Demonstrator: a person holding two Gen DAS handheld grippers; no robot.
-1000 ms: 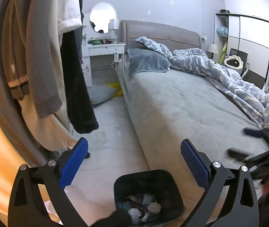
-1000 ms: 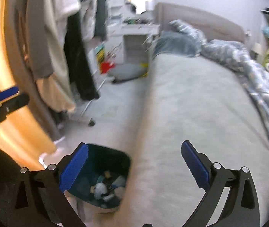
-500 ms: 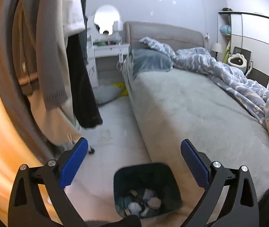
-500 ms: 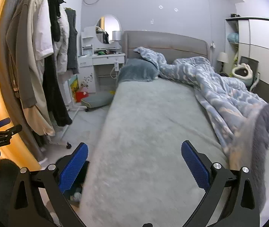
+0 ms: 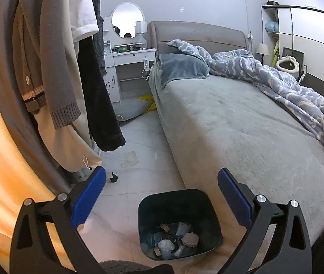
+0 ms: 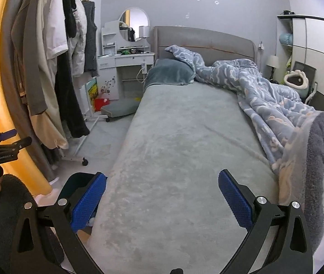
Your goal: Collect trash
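A dark bin [image 5: 178, 207] stands on the floor by the bed's foot corner, holding crumpled paper and other trash [image 5: 175, 243]. My left gripper [image 5: 160, 194] is open and empty, held above the bin. My right gripper [image 6: 162, 196] is open and empty over the grey bed [image 6: 184, 148]; the bin's rim [image 6: 75, 179] shows behind its left finger. The left gripper also shows in the right wrist view [image 6: 1, 146], at the far left. A pale scrap [image 5: 130, 158] lies on the floor.
A clothes rack with hanging coats [image 5: 54, 68] fills the left. A blue patterned duvet [image 6: 264, 98] lies bunched on the bed's right side. A white dressing table [image 6: 127, 61] and a grey floor cushion [image 6: 119, 107] are at the back. A wardrobe [image 5: 299, 45] stands far right.
My right gripper swung up and to the right, from over the bin to over the bed. My left gripper stayed above the bin, shifting only slightly.
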